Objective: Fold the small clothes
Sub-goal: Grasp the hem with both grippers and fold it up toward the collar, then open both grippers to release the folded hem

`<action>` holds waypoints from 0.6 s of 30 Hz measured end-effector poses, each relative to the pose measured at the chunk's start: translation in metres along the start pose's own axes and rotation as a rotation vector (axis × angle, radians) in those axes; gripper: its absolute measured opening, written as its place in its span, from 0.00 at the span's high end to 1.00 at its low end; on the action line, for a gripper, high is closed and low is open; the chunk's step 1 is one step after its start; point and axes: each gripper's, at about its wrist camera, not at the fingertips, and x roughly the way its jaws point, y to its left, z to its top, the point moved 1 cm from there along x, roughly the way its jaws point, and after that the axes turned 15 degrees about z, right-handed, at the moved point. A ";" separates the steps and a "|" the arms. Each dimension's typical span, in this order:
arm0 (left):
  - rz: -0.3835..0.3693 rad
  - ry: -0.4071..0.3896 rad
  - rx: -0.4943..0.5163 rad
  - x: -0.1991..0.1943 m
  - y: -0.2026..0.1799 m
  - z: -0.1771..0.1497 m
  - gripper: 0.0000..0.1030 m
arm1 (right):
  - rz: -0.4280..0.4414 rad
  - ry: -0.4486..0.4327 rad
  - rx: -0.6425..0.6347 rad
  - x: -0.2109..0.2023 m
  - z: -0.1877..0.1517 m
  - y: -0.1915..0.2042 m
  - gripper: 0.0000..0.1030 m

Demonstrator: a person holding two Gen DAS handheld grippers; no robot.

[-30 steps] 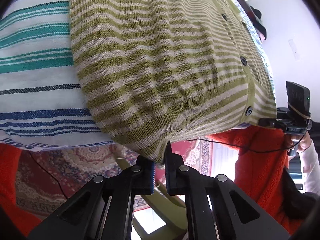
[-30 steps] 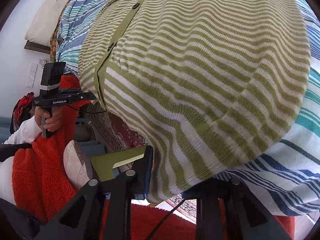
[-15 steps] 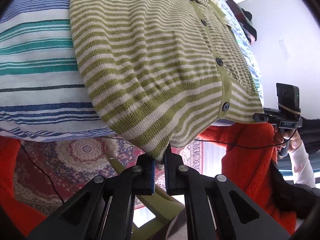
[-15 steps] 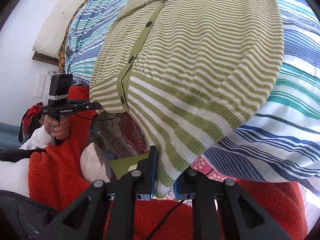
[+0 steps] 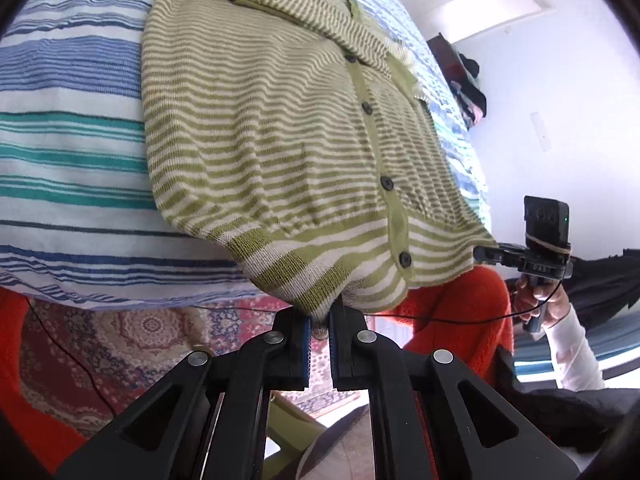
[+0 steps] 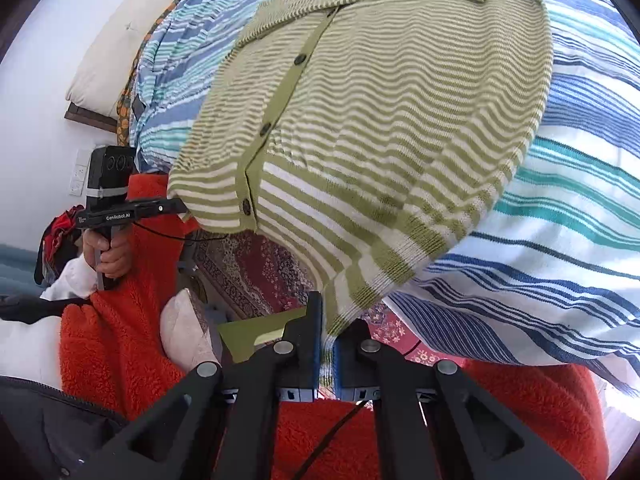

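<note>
A green and cream striped cardigan (image 5: 280, 152) with dark buttons lies face up on a blue-striped bedsheet (image 5: 68, 140). My left gripper (image 5: 319, 316) is shut on one bottom hem corner, at the bed's near edge. My right gripper (image 6: 328, 320) is shut on the other hem corner of the cardigan (image 6: 380, 120). Each gripper shows in the other's view, pinching the hem: the right one (image 5: 486, 254) and the left one (image 6: 176, 207). The hem hangs stretched between them past the bed's edge.
The person's orange fleece (image 6: 112, 340) fills the foreground below the bed. A patterned red rug (image 5: 132, 340) covers the floor. A pillow (image 6: 120, 40) lies at the bed's head. A white wall and dark clothes (image 5: 468, 80) are beyond the bed.
Both grippers have pulled back towards the person with the hem held. The cardigan has slid down the bed and more of its collar and the sheet shows.
</note>
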 end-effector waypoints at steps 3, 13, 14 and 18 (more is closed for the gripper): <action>-0.042 -0.073 -0.065 -0.018 0.002 0.030 0.96 | 0.046 -0.171 -0.002 -0.028 0.023 0.005 0.95; 0.030 -0.210 -0.146 -0.023 -0.006 0.212 0.96 | -0.003 -0.555 0.066 -0.075 0.171 -0.019 0.96; 0.052 -0.221 -0.141 -0.021 -0.009 0.233 0.96 | -0.011 -0.564 0.071 -0.074 0.189 -0.024 0.96; 0.136 -0.248 -0.147 -0.007 -0.009 0.307 0.96 | -0.054 -0.589 0.089 -0.076 0.266 -0.046 0.96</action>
